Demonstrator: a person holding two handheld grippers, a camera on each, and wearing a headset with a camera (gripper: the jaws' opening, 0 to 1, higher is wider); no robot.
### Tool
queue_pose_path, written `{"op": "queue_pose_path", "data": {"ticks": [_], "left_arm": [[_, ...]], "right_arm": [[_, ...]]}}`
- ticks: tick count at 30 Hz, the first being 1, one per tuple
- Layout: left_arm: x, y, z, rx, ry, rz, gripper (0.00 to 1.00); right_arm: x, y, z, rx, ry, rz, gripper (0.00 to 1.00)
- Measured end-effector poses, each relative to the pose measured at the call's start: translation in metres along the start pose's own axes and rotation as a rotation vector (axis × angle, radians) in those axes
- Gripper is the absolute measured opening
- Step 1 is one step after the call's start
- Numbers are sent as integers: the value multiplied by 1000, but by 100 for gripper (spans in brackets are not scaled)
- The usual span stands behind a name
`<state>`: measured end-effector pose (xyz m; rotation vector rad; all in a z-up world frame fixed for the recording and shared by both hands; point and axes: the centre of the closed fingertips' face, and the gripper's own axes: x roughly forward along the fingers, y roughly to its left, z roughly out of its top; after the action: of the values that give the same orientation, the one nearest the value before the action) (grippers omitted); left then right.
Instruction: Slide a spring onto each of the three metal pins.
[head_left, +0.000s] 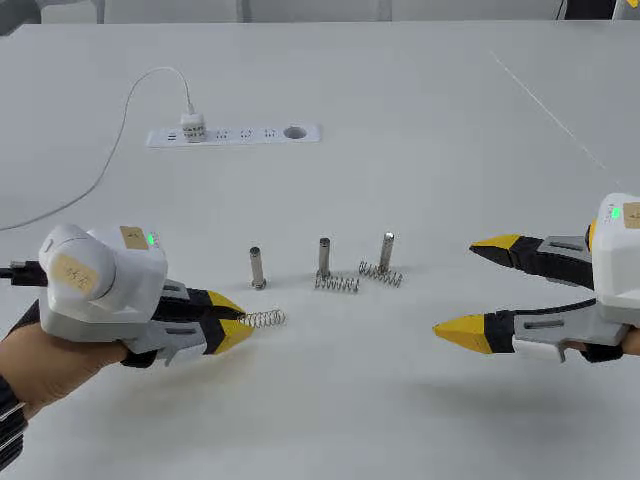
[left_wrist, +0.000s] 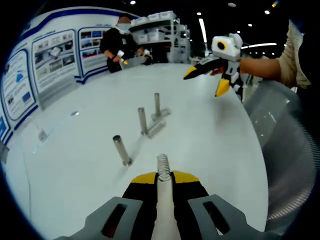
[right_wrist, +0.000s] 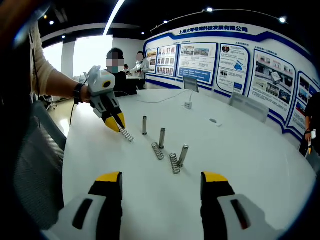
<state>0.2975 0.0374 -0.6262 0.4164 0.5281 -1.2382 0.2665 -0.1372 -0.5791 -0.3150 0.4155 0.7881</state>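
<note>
Your left gripper (head_left: 238, 326) has its jaws pinched shut on one end of a spring (head_left: 265, 319), so most of the coil pokes out past the tips to the right; that free end is the bit that has to go over a pin, so gripping it by the tail makes sense. It's low over the desk (head_left: 420, 400), just near-left of the left pin (head_left: 257, 268); that pin's bare and closest, so I'd guess it's your target. The middle pin (head_left: 324, 257) and right pin (head_left: 386, 252) stand upright in the same row, both bare too; each has a loose one lying at its foot, the second spring (head_left: 337, 283) and third spring (head_left: 381, 273), handy for later. Your right gripper (head_left: 455, 287) is off to the right, well apart from the pins, jaws wide and holding nothing; looks like standby to me. Next you'd need to tip the coil upright and line its open end over the pin top; it's floppy, so go easy.
</note>
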Motion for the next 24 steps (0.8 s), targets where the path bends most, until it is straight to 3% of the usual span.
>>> {"op": "queue_pose_path", "data": {"ticks": [8, 24], "left_arm": [[-2, -3, 12, 1, -16, -13, 10], [5, -31, 32, 65, -5, -90, 10]], "right_arm": [[6, 14, 9, -40, -2, 44, 62], [35, 52, 20, -146, 28, 183, 51]]}}
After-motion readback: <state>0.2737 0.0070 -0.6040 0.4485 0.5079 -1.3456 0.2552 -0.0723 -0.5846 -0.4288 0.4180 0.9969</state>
